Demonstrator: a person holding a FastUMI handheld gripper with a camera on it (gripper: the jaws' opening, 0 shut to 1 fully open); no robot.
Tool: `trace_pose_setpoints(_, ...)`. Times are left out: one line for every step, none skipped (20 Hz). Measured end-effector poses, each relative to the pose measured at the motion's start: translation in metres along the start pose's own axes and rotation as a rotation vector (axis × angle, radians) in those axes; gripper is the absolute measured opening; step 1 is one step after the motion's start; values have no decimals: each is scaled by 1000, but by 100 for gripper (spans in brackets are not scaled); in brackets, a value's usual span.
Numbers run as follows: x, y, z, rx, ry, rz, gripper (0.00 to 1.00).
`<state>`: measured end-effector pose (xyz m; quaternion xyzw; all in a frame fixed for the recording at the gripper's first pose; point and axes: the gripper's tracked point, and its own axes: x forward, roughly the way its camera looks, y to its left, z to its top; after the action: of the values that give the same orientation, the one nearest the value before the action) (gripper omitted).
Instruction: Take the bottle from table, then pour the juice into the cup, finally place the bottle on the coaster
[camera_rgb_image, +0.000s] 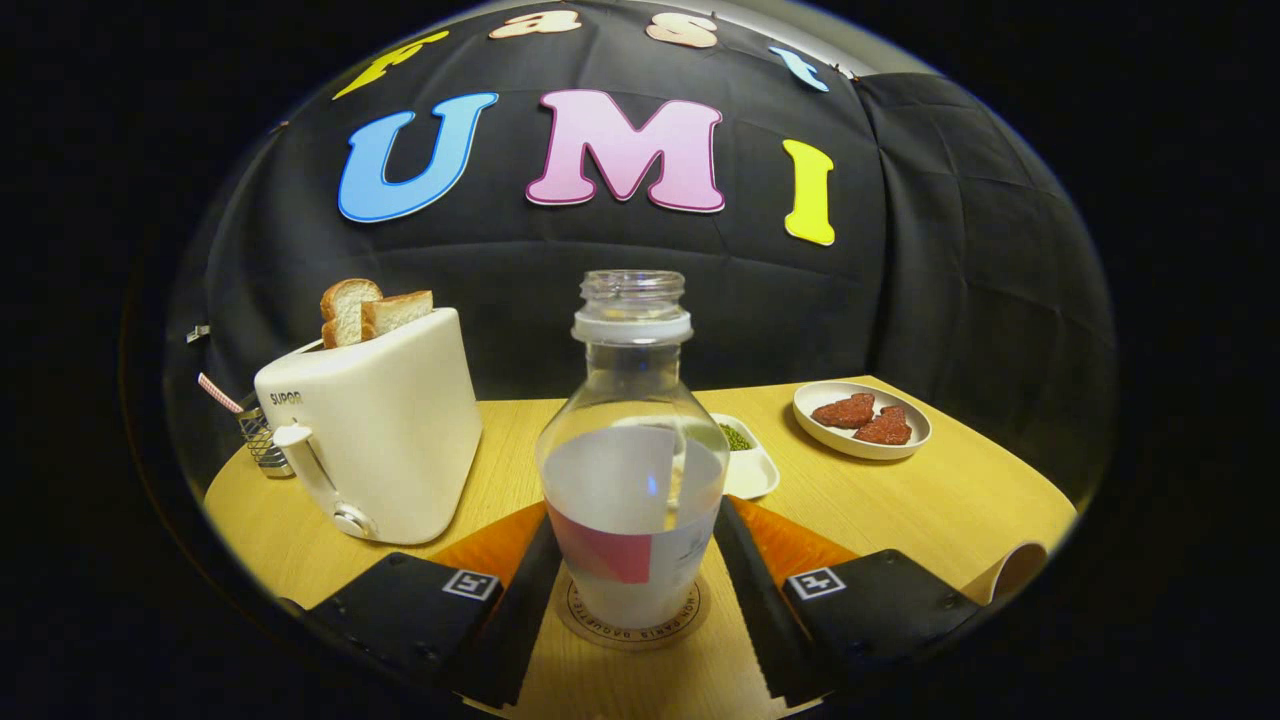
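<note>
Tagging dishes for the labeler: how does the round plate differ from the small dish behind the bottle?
The round plate is circular and in plain sight; the small dish looks squarish and is partly hidden by the bottle. The plate holds two reddish-brown pieces; the dish holds something green. The plate sits farther beyond the tool, whose fingers flank the bottle on its coaster. Both are white and rest on the wooden table.

SUPOR on toaster (385, 430), partly legible ring lettering on coaster (632, 628)
</note>
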<state>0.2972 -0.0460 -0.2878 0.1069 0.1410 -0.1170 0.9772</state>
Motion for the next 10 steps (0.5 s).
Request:
trace_pose_setpoints(-7, 1, 1, 0, 1, 1, 94)
trace_pose_setpoints(-10, -1, 1, -5, 4, -2, 100)
trace_pose_setpoints(-16, 1, 0, -14, 12, 6, 100)
trace_pose_setpoints(-23, 2, -2, -32, 26, 6, 100)
trace_pose_setpoints(-30, -2, -4, -52, 35, -3, 100)
trace_pose_setpoints(-39, -5, -3, -65, 37, -9, 98)
trace_pose_setpoints(-49, -7, -1, -71, 34, -15, 98)
trace_pose_setpoints(-60, -8, 1, -71, 29, -19, 98)
trace_pose_setpoints(-72, -8, 3, -71, 26, -22, 98)
trace_pose_setpoints(-85, -9, 7, -73, 19, -23, 98)
